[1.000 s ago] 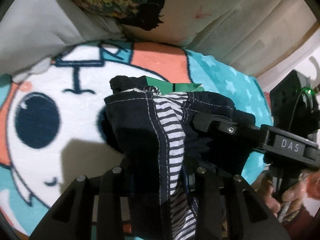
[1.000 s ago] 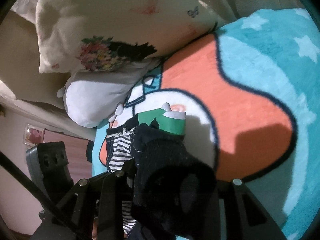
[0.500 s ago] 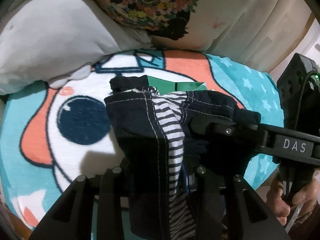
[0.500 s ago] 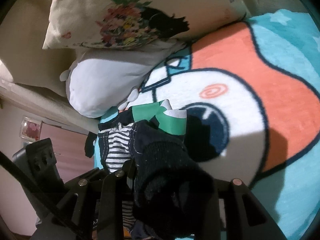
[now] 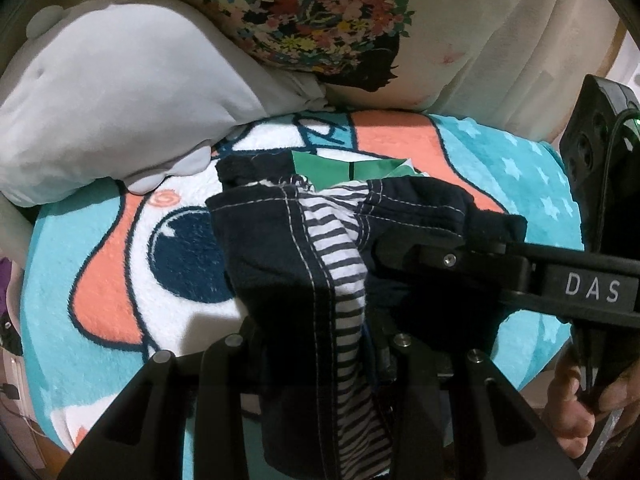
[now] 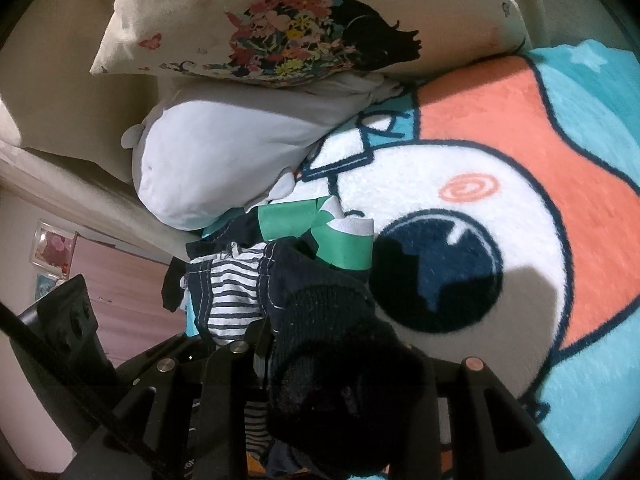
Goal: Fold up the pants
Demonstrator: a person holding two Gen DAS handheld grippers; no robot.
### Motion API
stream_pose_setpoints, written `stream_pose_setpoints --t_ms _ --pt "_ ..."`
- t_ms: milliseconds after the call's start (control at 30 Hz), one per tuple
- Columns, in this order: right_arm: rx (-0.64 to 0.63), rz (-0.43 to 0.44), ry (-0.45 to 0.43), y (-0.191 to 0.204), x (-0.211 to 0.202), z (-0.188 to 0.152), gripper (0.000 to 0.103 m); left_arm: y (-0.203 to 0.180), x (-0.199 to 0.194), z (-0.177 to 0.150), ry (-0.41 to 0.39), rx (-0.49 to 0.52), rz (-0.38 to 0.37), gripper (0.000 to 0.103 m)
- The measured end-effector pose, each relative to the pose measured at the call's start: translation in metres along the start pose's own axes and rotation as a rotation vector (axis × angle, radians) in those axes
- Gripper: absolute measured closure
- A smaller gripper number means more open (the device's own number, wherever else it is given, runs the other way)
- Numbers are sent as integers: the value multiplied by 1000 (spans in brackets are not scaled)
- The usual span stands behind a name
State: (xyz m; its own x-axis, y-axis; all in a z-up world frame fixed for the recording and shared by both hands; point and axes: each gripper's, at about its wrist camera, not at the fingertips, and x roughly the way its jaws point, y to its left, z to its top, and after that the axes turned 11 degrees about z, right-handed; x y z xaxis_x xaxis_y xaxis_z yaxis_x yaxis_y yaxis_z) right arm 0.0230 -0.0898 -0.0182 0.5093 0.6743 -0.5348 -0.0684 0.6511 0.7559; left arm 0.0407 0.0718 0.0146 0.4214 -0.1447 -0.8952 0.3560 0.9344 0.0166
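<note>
The dark navy pants, with white stitching and a striped lining, hang bunched in the air over the blanket. My left gripper is shut on them from below, its fingertips buried in cloth. My right gripper reaches in from the right and is shut on the same bunch. In the right wrist view, the pants and their dark knit cuff fill my right gripper. A green and white piece of cloth pokes out of the top. The left gripper's body shows at the lower left.
Below lies a turquoise, orange and white cartoon blanket with a big dark eye. A white plush cushion and a floral pillow lean at the far end. A hand holds the right gripper's handle. A pink door stands beyond.
Both grippers have carried the bunched pants across the blanket towards the pillows. The cartoon eye now lies right beside the bundle. The grips have not changed.
</note>
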Motion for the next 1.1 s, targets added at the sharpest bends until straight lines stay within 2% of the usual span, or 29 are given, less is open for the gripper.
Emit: stream_pose_setpoints --t_ms 667,1100 --pt "-2 -41 41 -19 16 31 68 -8 33 27 47 -30 -12 70" --pt "1 -37 58 -36 12 51 68 -23 48 43 71 -52 -1 70"
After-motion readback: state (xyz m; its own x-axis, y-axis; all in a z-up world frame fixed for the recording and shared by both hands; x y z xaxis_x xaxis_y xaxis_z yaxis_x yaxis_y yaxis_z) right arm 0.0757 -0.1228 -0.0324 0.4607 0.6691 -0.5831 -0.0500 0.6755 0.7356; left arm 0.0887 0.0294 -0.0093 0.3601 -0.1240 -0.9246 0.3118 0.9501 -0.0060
